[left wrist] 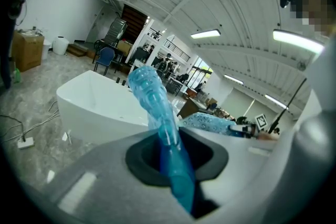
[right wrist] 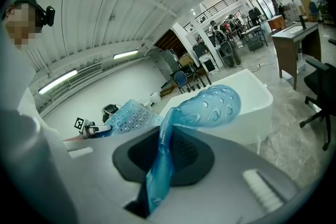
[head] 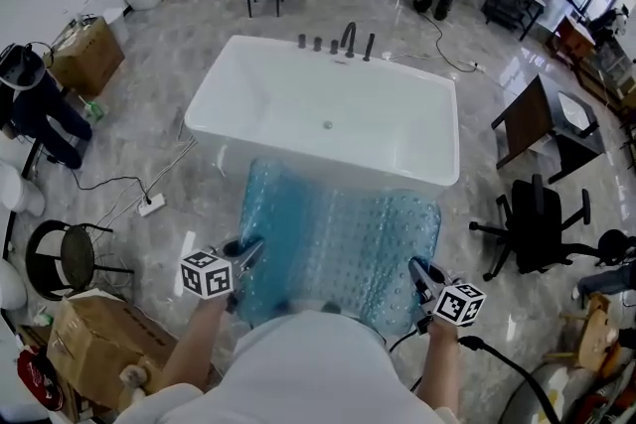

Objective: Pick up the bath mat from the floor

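The bath mat (head: 338,248) is translucent blue with rows of bumps. It hangs spread between my two grippers in front of the white bathtub (head: 328,109). My left gripper (head: 246,251) is shut on the mat's left corner, and the mat (left wrist: 157,107) rises out of its jaws in the left gripper view. My right gripper (head: 422,273) is shut on the right corner, where the mat (right wrist: 205,107) bulges up from between the jaws. Each gripper view shows the other gripper (left wrist: 247,126) (right wrist: 94,128) across the mat.
A black office chair (head: 542,223) stands to the right, a dark desk (head: 532,124) behind it. Cardboard boxes (head: 84,348) and a round stool (head: 65,258) sit at the left with a power strip (head: 151,206) and cables. A person (head: 40,109) crouches far left.
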The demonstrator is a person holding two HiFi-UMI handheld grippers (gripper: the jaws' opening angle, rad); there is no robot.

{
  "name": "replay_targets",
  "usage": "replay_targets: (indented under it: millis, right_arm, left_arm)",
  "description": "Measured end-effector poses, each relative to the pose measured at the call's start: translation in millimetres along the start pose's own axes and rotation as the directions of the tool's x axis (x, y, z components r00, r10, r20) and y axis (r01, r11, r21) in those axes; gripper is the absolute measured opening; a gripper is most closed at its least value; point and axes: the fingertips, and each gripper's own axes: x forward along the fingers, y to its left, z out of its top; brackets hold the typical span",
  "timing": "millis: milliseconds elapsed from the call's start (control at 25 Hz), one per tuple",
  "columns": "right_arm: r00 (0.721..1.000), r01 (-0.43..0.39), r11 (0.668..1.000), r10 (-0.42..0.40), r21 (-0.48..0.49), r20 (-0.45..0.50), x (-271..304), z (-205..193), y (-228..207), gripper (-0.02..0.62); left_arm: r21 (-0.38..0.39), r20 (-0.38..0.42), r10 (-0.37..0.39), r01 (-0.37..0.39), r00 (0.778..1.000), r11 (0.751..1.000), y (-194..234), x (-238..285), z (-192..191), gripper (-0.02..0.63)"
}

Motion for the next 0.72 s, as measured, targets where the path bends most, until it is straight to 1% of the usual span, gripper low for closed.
replay_targets:
  millis: [320,720]
  right_arm:
    - [1.000,0.017,1.000,-0.016,-0.015,0.004,-3.1,0.0,2.3,0.035]
    - [1.000,0.028,1.000,-0.028,-0.009,-0.002,-2.4,-3.1,7.6,0.037]
  left_arm:
    - [-0.009,0.003,0.002,-0.002,1.000,1.000,-0.4,-1.4,-1.5,0.048]
    - [-0.018,-0.001,0.009,-0.009,1.000,1.000,5.6,-6.3,-5.1,0.049]
